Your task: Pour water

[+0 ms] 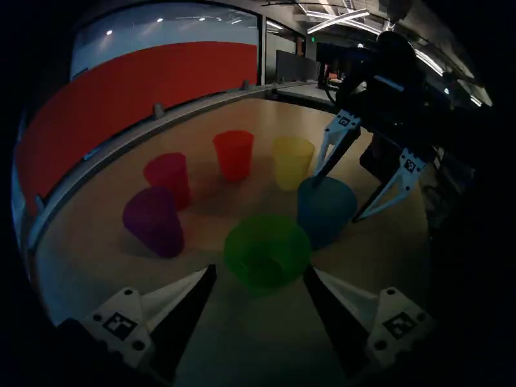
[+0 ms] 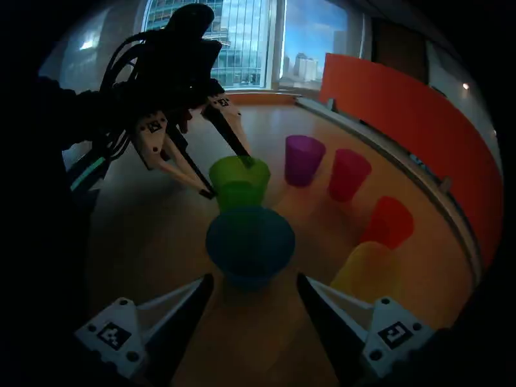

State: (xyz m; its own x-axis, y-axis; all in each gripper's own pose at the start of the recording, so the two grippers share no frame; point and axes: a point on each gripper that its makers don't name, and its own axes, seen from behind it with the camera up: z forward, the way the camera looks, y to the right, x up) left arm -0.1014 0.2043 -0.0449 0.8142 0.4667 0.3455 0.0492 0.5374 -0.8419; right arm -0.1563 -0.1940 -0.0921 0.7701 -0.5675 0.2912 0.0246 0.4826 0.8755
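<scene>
Green cup sits between the spread fingers of our left gripper, blue cup just beside it inside our right gripper, also spread, neither pinched yet; likely both lined up to grab, then pour.

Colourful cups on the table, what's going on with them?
A person holds a gripper in each hand. The left gripper is open on both sides of the green cup, and the right gripper is open around the blue cup. Both cups sit on the wooden table, not lifted yet. A purple cup, pink cup, red cup and yellow cup stand upright nearby. It's too dark to tell if any holds water.
</scene>
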